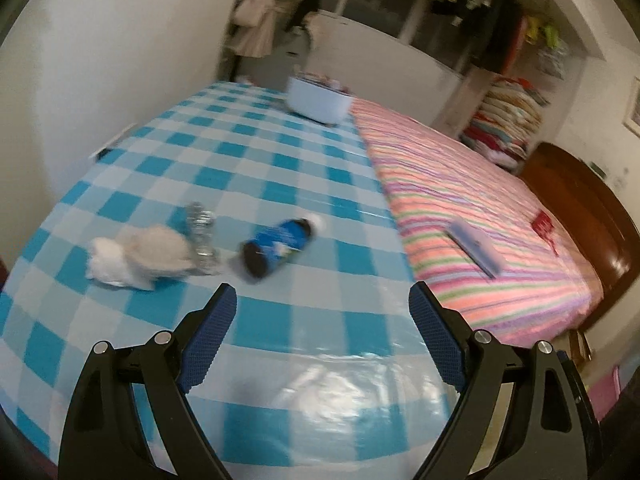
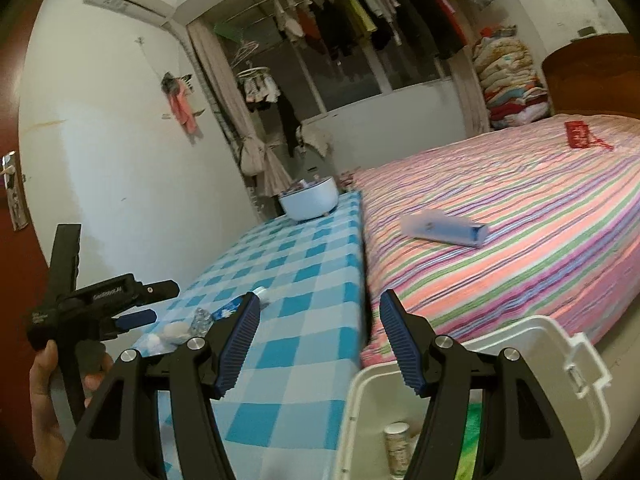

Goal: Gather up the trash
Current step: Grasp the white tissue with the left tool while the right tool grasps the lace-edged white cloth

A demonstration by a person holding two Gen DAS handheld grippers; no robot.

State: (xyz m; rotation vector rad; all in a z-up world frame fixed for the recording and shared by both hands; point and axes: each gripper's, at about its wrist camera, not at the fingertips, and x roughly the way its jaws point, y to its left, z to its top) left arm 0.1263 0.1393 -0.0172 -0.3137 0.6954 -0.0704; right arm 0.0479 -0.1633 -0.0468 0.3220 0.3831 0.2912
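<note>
On the blue checked table (image 1: 280, 168) lie a blue-labelled bottle (image 1: 276, 248) on its side, a crushed clear plastic bottle (image 1: 202, 238) and crumpled white tissue wads (image 1: 138, 258). My left gripper (image 1: 322, 300) is open and empty, just short of the bottle. In the right wrist view the same trash (image 2: 188, 326) lies at the table's left, with the left gripper (image 2: 136, 318) over it. My right gripper (image 2: 318, 306) is open and empty above a white bin (image 2: 576, 364) that holds a paper cup (image 2: 396, 446).
A white bowl (image 1: 318, 98) with small items stands at the table's far end. A striped bed (image 1: 472, 204) adjoins the table on the right, with a flat box (image 1: 476, 248) and a red item (image 1: 542, 224) on it. A wall runs along the left.
</note>
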